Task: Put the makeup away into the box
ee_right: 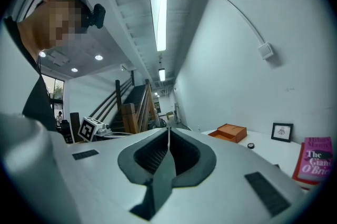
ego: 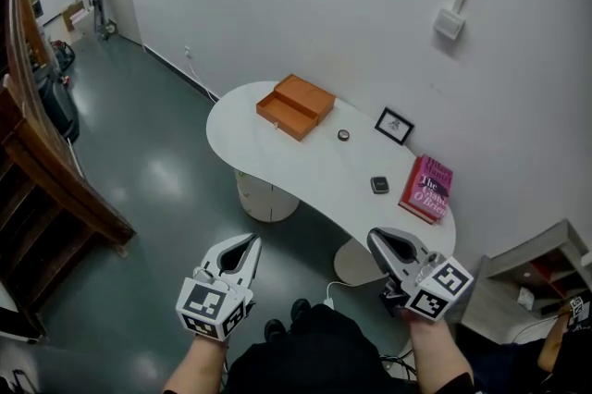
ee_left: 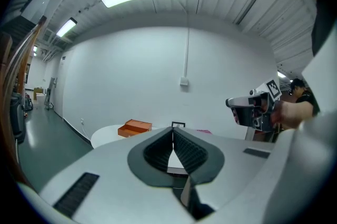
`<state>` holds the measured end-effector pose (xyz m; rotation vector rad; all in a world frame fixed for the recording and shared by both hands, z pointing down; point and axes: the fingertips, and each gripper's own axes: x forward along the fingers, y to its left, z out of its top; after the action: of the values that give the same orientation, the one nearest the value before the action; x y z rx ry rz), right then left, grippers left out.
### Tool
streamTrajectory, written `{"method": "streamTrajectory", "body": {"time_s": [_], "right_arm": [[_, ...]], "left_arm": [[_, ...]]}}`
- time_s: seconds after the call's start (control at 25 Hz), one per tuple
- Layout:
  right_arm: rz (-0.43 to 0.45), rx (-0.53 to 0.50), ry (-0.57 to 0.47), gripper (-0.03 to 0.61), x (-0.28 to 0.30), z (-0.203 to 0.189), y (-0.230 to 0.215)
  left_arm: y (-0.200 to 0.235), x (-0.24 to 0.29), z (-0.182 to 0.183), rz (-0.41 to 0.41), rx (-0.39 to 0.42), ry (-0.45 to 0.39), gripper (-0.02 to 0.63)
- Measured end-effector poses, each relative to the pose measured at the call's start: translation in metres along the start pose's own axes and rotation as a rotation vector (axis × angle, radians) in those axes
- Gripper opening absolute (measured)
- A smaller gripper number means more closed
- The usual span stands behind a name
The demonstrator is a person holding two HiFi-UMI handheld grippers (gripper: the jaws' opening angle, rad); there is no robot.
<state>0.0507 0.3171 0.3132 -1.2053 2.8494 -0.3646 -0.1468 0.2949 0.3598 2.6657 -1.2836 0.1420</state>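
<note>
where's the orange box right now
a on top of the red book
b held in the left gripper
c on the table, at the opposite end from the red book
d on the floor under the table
C: in the head view the orange box sits at the left end of the white table, the red book lies at the right end, and the left gripper is shut on nothing.

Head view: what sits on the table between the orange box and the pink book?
The head view shows three things between the orange box and the pink book: a small round item, a dark square item, and a framed picture by the wall.
</note>
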Motion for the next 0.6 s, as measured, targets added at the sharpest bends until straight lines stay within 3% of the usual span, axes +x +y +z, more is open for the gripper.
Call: {"method": "streamTrajectory", "body": {"time_s": [0.4,0.6], "right_arm": [[-0.003,0.097,-0.025,0.037,0.027,0.005,-0.073],[-0.049,0.093,-0.030,0.037,0.018,0.003,-0.080]], "left_arm": [[0.021,0.054,0.016,0.006,0.016,0.059,0.013],[0.012,0.059,0.006,-0.047,0.039,0.083,0.013]]}}
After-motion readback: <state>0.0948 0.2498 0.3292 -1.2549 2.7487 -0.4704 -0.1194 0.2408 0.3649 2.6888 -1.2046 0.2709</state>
